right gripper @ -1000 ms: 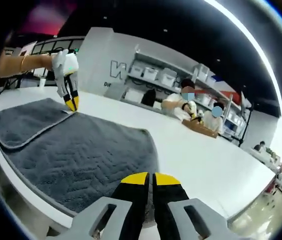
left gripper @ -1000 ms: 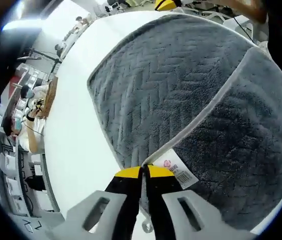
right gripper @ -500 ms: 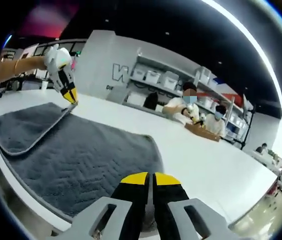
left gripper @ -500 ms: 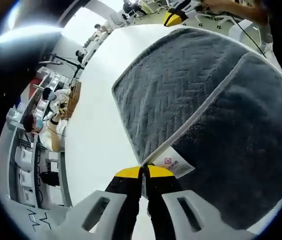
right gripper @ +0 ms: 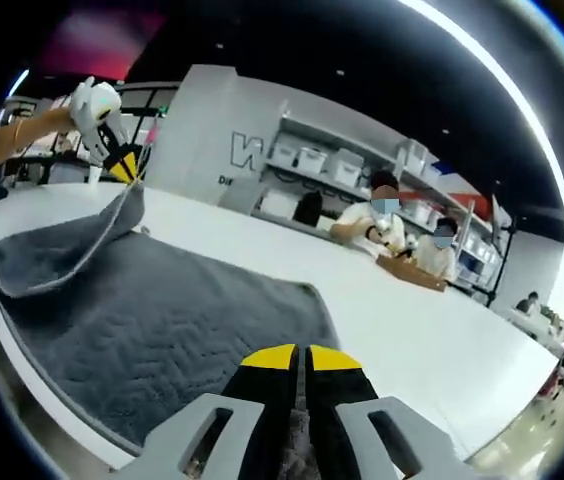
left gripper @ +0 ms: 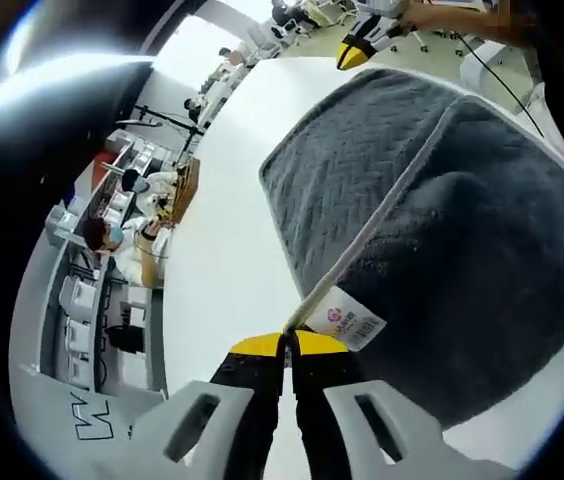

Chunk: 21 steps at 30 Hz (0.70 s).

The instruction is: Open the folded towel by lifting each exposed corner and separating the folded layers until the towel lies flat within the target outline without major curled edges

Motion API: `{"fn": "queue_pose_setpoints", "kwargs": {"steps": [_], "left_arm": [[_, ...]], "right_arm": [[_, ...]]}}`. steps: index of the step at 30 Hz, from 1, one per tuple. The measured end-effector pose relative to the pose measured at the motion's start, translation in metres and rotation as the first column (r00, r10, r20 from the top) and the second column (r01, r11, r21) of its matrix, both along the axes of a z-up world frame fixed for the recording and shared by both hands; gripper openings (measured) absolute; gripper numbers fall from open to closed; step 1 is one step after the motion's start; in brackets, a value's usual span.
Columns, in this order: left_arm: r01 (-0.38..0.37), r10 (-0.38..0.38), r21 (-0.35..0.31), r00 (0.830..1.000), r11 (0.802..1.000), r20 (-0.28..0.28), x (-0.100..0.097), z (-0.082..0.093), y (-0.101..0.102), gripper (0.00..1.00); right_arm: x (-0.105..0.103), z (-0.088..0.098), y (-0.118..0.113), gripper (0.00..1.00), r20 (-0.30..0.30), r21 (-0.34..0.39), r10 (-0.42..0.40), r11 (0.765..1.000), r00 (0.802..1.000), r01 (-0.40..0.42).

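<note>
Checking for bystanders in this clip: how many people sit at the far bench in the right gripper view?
2. One person sits at the bench below the shelves; the second person is just to the right, by a wooden tray. Others further off may be too small to tell.

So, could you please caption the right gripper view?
Left gripper lifts a corner of the grey towel off the white table.

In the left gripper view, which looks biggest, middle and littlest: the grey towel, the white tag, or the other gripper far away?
1. Grey towel, biggest.
2. White tag.
3. Other gripper, looking about tag-sized; it is farther away, so this ranking is unsure.
</note>
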<state>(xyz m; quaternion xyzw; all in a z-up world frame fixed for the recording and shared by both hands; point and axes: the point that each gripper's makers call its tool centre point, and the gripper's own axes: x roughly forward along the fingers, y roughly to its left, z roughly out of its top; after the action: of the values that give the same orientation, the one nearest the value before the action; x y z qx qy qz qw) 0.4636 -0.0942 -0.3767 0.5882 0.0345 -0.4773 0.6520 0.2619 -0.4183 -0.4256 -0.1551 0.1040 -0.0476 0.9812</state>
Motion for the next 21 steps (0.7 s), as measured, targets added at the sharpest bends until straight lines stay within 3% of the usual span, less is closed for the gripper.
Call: {"fn": "queue_pose_setpoints", "kwargs": {"steps": [5,7,14,21], "left_arm": [[-0.022,0.023,-0.01,1.0,1.0,0.02,-0.005,0.003,0.027,0.02],[-0.03,0.029,0.001,0.997,1.0,0.067,-0.004,0.005,0.038,0.02],[-0.059,0.062,-0.047,0.995,0.997,0.074,-0.009,0.012,0.065,0.02],[-0.108,0.112,-0.057,0.991,0.993,0.073,-0.016,0.006,0.101,0.02]], "right_arm": [[0.003,0.002,0.007,0.0,0.001,-0.008,0.01,1.0,1.0,-0.01],[0.005,0.003,0.01,0.0,0.002,-0.011,0.015,1.0,1.0,-0.015],[0.008,0.006,0.026,0.0,0.002,-0.02,0.038,0.999,0.999,-0.038],[0.012,0.009,0.042,0.0,0.007,-0.018,0.072,0.997,0.997,-0.072]]}}
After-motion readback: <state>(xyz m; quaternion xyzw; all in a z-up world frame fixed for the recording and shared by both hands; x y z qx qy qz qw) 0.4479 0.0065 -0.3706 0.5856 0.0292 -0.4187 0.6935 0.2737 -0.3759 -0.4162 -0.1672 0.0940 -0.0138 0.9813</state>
